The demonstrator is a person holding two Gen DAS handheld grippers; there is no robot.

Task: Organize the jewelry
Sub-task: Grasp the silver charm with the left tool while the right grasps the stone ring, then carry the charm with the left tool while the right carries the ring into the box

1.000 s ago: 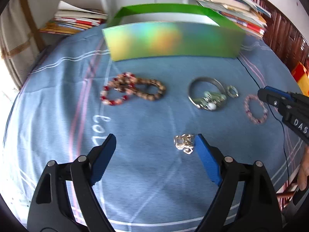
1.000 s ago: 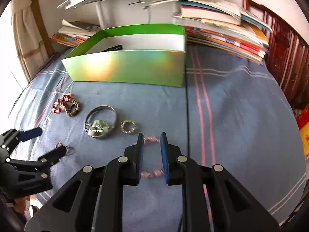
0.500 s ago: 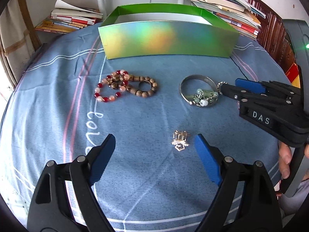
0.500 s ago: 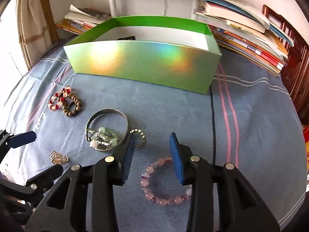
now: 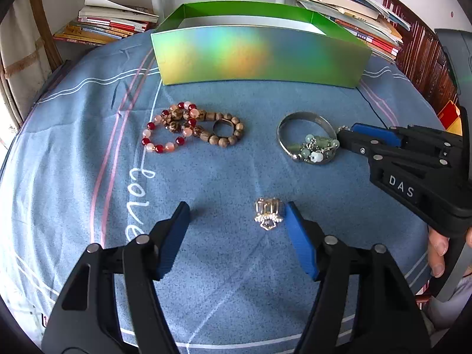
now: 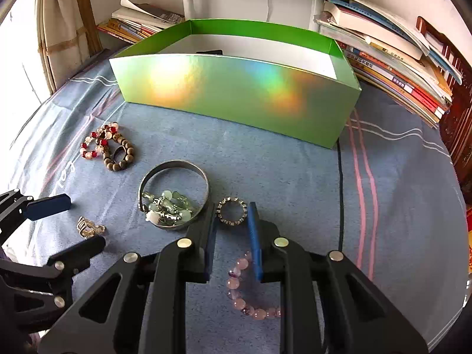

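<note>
Jewelry lies on a blue cloth before a green iridescent box [image 5: 259, 56] [image 6: 236, 94]. My left gripper [image 5: 236, 215] is open, low over the cloth, with a small gold crystal charm [image 5: 268, 213] [image 6: 88, 226] just inside its right finger. My right gripper [image 6: 230, 214] is open around a small beaded ring [image 6: 231, 211], fingers on either side. A silver bangle with green beads [image 5: 308, 138] [image 6: 174, 197] lies left of that ring. A pink bead bracelet [image 6: 247, 292] lies under the right gripper. Red and brown bead bracelets [image 5: 191, 126] [image 6: 107, 147] lie at left.
Stacks of books [image 6: 392, 56] lie behind and right of the box, more books [image 5: 109, 20] at back left. A black cable [image 6: 339, 194] runs down the cloth right of the ring. A dark wooden cabinet [image 5: 424, 56] stands at right.
The right gripper opened off the pink bracelet and moved forward over the small beaded ring. The left gripper narrowed a little and closed in beside the gold charm.
</note>
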